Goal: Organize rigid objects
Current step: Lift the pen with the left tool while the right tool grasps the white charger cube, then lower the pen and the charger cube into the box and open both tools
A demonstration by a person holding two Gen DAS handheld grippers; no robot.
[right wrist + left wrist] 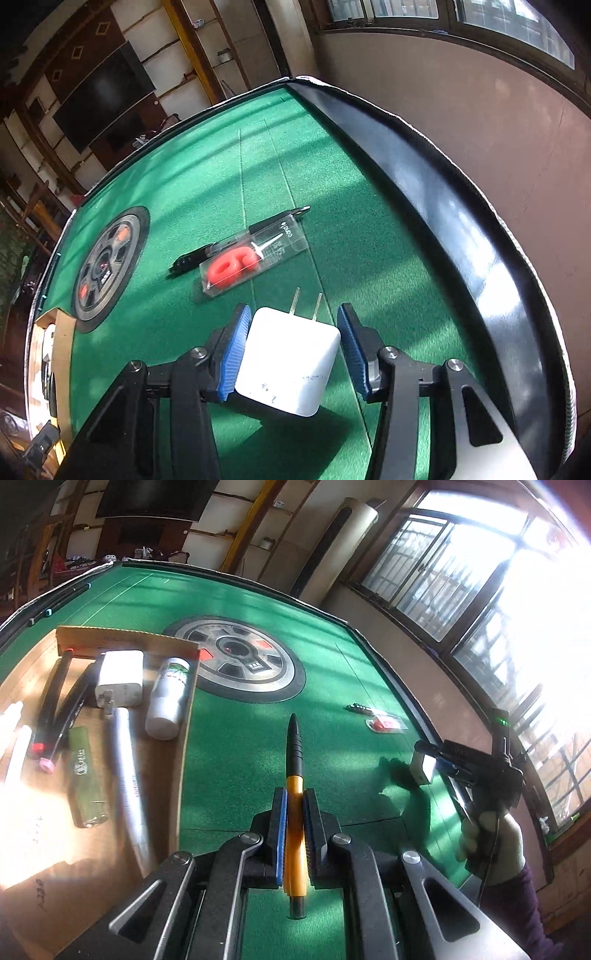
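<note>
— What is being held?
— An orange pen (293,812), black tip forward, is pinched between the pressed-together fingers of the left gripper (294,797), above the green worktop (240,738).

— And the other hand?
— A white plug-in charger (291,362) sits between the fingers of the right gripper (294,308), prongs pointing away. One blue pad (232,350) lies against it and the other is just beside its corner. I cannot tell if the charger is gripped.

— What lies around them?
— Beyond the charger are a clear packet (255,254) with a red ring and a black pen (229,240), touching. A cardboard tray (162,646) holds another charger (120,679), a white bottle (168,698) and a green lighter (86,775).
</note>
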